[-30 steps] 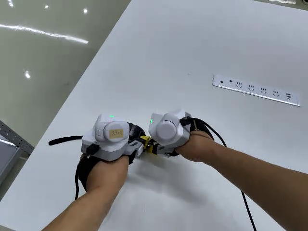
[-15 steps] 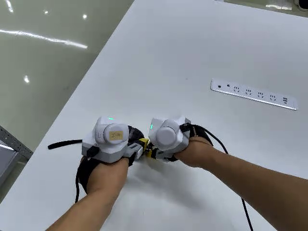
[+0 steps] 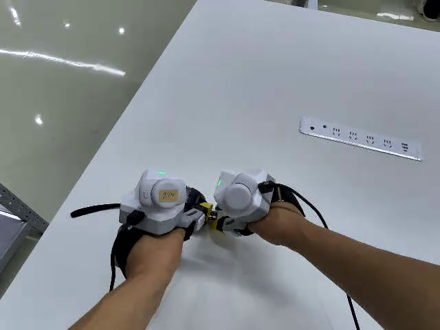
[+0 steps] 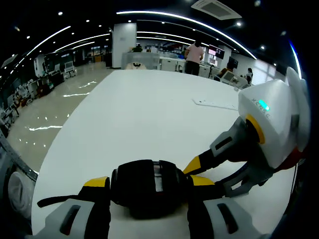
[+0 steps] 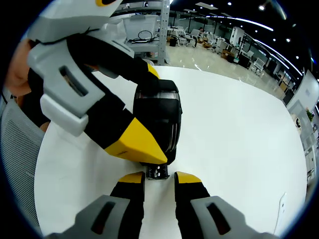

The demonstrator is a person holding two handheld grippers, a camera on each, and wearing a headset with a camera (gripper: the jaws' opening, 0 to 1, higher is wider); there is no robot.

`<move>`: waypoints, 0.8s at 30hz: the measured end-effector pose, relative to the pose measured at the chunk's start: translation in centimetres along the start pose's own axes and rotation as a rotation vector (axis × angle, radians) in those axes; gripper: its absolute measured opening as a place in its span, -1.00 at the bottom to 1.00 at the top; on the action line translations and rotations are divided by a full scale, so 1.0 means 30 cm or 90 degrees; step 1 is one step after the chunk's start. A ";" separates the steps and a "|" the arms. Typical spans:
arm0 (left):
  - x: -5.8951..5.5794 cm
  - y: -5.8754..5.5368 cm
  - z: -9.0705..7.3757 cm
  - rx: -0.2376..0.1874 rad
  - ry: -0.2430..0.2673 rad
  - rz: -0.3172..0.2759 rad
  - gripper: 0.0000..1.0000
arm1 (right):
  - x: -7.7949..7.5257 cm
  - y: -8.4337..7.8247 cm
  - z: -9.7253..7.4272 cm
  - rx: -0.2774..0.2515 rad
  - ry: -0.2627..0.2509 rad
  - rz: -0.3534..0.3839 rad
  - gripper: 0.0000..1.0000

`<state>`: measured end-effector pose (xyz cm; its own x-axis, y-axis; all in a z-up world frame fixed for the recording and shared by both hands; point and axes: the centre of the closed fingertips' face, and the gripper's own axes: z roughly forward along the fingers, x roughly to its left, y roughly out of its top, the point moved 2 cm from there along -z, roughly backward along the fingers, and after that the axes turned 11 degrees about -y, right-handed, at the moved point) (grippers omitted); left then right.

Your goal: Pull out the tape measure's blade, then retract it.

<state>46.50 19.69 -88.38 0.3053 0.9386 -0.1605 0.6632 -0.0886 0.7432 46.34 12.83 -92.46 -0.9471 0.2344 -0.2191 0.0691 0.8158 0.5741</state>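
Observation:
The black tape measure (image 3: 195,194) rests on the white table (image 3: 261,82) between my two grippers. In the left gripper view its body (image 4: 149,194) sits squeezed between the yellow-tipped jaws of my left gripper (image 4: 149,181). In the right gripper view the case (image 5: 158,122) stands just ahead, and the metal hook of the blade (image 5: 158,173) lies between the fingers of my right gripper (image 5: 158,180), which are closed on it. The blade is not drawn out. In the head view the left gripper (image 3: 192,206) and right gripper (image 3: 214,218) nearly touch.
A white power strip (image 3: 361,139) lies to the far right on the table. The tape measure's black strap (image 3: 93,208) trails left toward the table's left edge. A black cable (image 3: 309,199) runs back along the right arm. Open tabletop stretches ahead.
The head view has shifted a little. Both grippers stay together on the tape measure, and nothing else has visibly moved.

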 end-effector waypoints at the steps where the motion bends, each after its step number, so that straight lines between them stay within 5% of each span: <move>1: -0.003 -0.003 0.001 0.003 -0.001 0.012 0.19 | -0.001 -0.002 -0.001 0.000 -0.005 0.010 -0.54; 24: -0.038 0.006 -0.065 -0.005 -0.039 0.031 0.31 | 0.007 0.008 -0.101 -0.016 -0.066 0.135 -0.40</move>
<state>44.94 19.26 -86.81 0.3778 0.9113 -0.1636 0.6419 -0.1305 0.7556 45.22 11.47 -89.96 -0.8747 0.4536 -0.1705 0.2541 0.7289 0.6358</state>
